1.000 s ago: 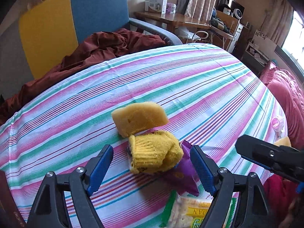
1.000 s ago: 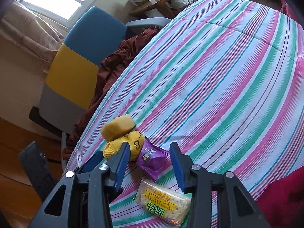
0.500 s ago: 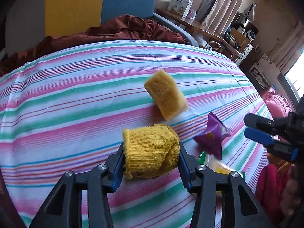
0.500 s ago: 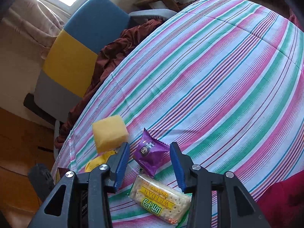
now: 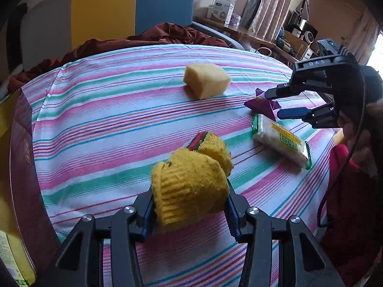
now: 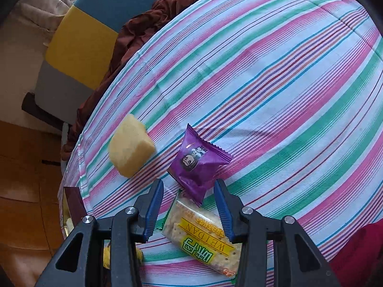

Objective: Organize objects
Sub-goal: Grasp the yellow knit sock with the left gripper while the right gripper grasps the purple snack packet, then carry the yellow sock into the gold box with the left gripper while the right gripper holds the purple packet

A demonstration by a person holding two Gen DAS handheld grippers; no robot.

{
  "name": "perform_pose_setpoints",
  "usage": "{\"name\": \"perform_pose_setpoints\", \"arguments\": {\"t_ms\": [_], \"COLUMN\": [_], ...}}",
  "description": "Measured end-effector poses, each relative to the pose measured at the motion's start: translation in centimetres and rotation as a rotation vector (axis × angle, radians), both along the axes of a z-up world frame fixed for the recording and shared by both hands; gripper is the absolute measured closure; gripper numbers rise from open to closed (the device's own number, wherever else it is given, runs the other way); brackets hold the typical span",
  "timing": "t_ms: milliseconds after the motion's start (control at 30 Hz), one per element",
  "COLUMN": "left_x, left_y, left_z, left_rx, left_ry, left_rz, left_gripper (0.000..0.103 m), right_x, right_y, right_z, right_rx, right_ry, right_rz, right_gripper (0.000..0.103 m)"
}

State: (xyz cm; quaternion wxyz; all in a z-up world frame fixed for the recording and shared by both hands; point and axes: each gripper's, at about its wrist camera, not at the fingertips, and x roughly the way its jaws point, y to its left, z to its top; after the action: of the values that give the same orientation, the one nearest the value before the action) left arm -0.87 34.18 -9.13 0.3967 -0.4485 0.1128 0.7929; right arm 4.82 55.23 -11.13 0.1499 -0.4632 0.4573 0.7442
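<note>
My left gripper point(image 5: 190, 205) is shut on a rolled yellow sock point(image 5: 191, 181) and holds it above the striped cloth. A yellow sponge point(image 5: 206, 83) lies further back on the cloth; it also shows in the right wrist view point(image 6: 130, 146). A purple snack packet point(image 6: 197, 161) and a cracker pack point(image 6: 203, 234) lie on the cloth; both show in the left wrist view, the packet point(image 5: 262, 104) and the crackers point(image 5: 280, 141). My right gripper point(image 6: 189, 205) is open, its jaws either side of the packet's near end, above the cracker pack. It shows at the right of the left wrist view point(image 5: 275, 102).
The striped tablecloth point(image 6: 287, 83) covers a round table. A blue and yellow chair point(image 5: 134, 7) with dark red fabric point(image 5: 167, 33) stands behind it. A dark maroon box point(image 5: 21, 167) sits at the table's left edge. A desk with clutter point(image 5: 275, 38) is at the back right.
My left gripper closed on the yellow sock, lifted it off the pile and drew it back and left. My right gripper moved closer to the purple packet.
</note>
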Motion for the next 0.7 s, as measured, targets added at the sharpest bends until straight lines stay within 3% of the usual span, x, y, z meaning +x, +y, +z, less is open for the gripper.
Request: {"name": "perform_pose_setpoints", "arguments": {"t_ms": [367,700], "left_x": [0.1,0.4], "left_y": [-0.4,-0.2], "left_z": [-0.2,-0.7], "left_rx": [0.024,0.032], "left_ry": [0.027,0.076], "left_rz": [-0.017,-0.017], "left_gripper": [0.054,0.052], "right_x": [-1.9,-4.8], "right_y": [0.6,-2.5], "right_z": [-0.6,-0.3], "right_rx": [0.015,0.367], "right_ry": [-0.032,-0.2], "right_rz": [-0.053,0.163], "right_gripper": [0.059,0.072]}}
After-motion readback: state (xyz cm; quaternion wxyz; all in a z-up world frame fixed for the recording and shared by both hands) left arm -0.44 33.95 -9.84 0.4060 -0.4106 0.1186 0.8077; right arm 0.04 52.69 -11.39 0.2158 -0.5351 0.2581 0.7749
